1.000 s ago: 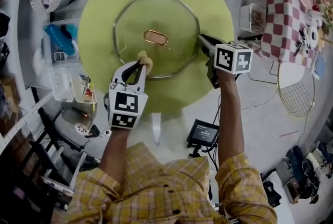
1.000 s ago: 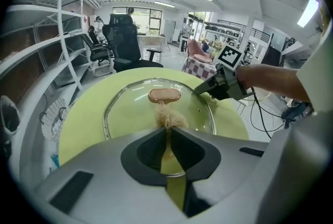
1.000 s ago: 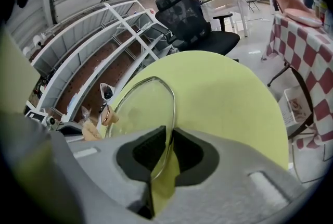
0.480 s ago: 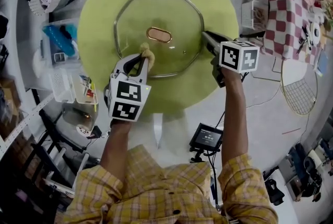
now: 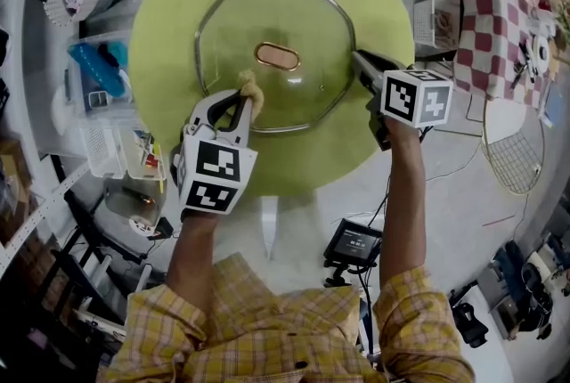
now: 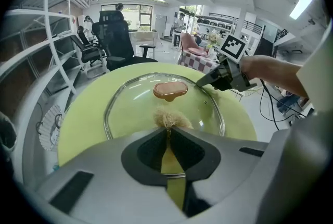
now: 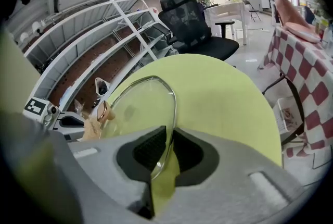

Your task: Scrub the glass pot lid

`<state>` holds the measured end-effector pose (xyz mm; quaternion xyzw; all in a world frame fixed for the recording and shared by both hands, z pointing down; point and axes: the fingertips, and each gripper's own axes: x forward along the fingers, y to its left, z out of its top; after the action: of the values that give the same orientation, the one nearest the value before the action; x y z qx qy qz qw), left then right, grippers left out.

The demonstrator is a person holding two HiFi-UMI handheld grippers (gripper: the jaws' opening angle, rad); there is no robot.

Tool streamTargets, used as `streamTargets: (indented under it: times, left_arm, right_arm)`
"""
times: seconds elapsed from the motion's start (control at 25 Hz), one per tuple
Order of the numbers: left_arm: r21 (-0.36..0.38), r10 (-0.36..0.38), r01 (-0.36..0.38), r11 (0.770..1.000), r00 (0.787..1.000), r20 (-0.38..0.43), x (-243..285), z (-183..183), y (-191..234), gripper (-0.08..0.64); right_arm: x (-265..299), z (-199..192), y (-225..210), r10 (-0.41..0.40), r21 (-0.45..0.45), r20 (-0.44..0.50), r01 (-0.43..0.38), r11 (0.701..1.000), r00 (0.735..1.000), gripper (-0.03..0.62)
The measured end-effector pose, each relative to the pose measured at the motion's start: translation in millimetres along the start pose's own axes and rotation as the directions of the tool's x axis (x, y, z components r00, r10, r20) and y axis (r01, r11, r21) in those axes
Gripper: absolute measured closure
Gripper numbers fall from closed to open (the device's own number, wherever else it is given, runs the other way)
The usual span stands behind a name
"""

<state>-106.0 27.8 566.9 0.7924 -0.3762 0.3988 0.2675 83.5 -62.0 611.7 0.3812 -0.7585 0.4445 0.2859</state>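
Head view gives us the steel-rimmed round glass pot lid [image 5: 298, 12] lying flat in the middle of the round yellow-green table [image 5: 383, 7], its copper-coloured oval knob [image 5: 277, 57] facing up. Our left gripper [image 5: 242, 101] has its jaws closed tight on a tan fibrous scrubbing tuft [image 5: 250, 91], whose tip appears to rest on the glass just on our side of the knob. Our right gripper [image 5: 357, 60] is pinched on the lid's rim at its right edge, jaws nearly together with the metal band between them, steadying it.

We judge the scrubbing itself to be in hand, on the near part of the glass. Next we would sweep the tuft across the rest of the dome with light pressure, while the right grip holds firm so the lid neither slides nor tips.
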Motion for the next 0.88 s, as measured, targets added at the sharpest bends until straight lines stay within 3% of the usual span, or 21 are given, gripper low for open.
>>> streamTargets:
  times: [0.32, 0.48, 0.88]
  left_arm:
    - [0.014, 0.016, -0.016, 1.000, 0.999, -0.028, -4.1, -8.8, 16.6, 0.532]
    - [0.049, 0.028, -0.028, 0.998, 1.000, -0.010, -3.9, -6.9, 23.2, 0.532]
    - [0.059, 0.054, -0.054, 0.997, 0.999, 0.000, -4.1, -10.9, 34.1, 0.532]
  right_arm:
    - [-0.6, 0.6, -1.8, -0.020, 0.001, 0.007, 0.020, 1.000, 1.000, 0.551]
    - [-1.3, 1.7, -1.9, -0.023, 0.010, 0.016, 0.023, 1.000, 1.000, 0.551]
    - [-2.0, 1.3, -1.9, -0.033, 0.028, 0.023, 0.033, 0.999, 0.999, 0.552]
